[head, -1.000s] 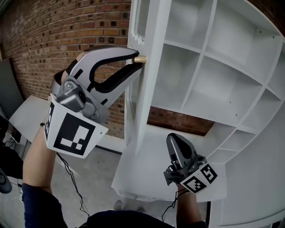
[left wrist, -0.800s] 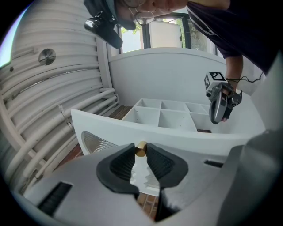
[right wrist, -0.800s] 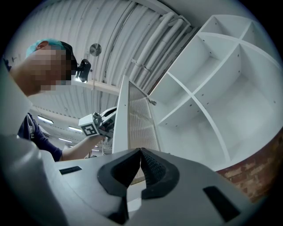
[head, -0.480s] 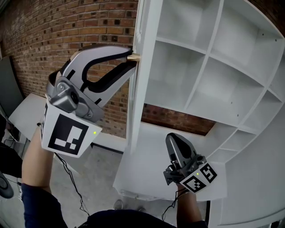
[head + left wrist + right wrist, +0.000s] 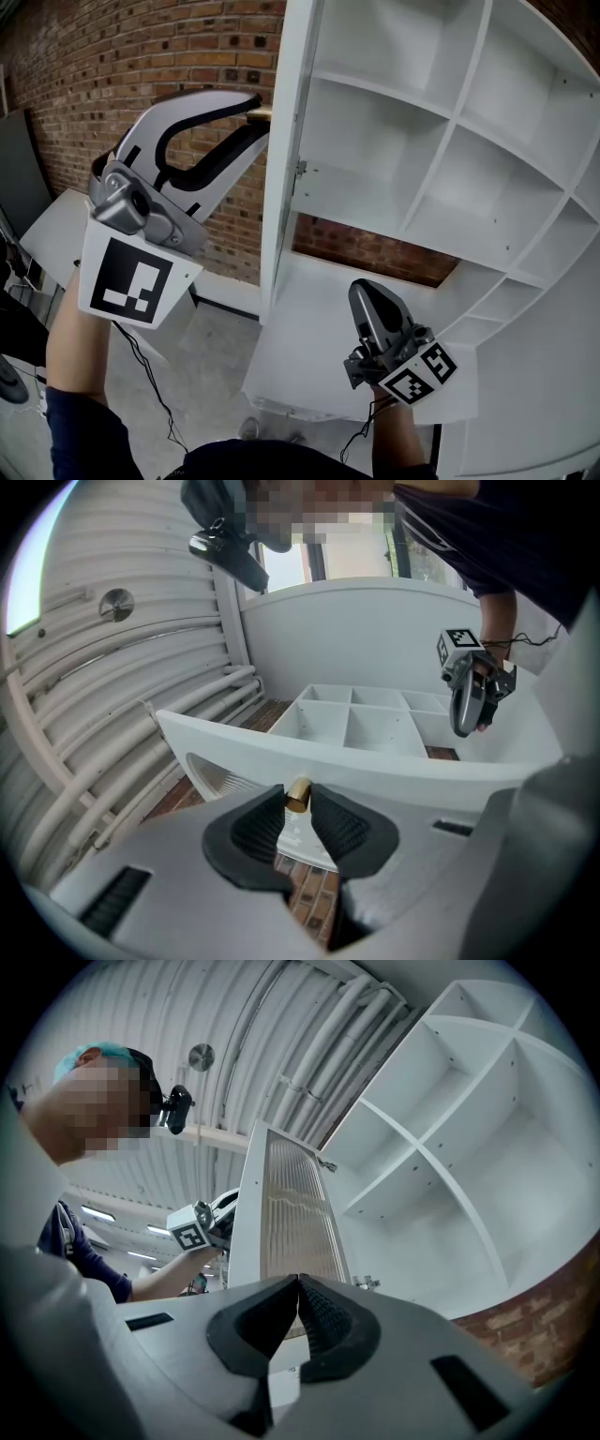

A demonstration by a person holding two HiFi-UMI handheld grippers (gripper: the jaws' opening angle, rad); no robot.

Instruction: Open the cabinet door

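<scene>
The cabinet door [image 5: 284,159] stands swung well out from the white cabinet [image 5: 457,131]. The head view sees it edge-on, at the left of the bare, open shelves, so the task looks close to done.

Behind the door runs a brick wall [image 5: 141,75]. The left gripper [image 5: 259,116] reaches in from that side, which I judge puts the arm outside the door's sweep.

The right gripper [image 5: 367,292] hangs lower, in front of the cabinet's base. Its jaws are pressed together on nothing and it touches nothing. It seems parked there simply because one gripper is enough for this pull.

Smallest is the brass knob [image 5: 298,794] on the door's outer face. The left gripper's ribbed pads pinch it at their tips. That grip on the door's free edge, far from the hinge [image 5: 300,169], likely gives the easiest leverage for swinging the door.
</scene>
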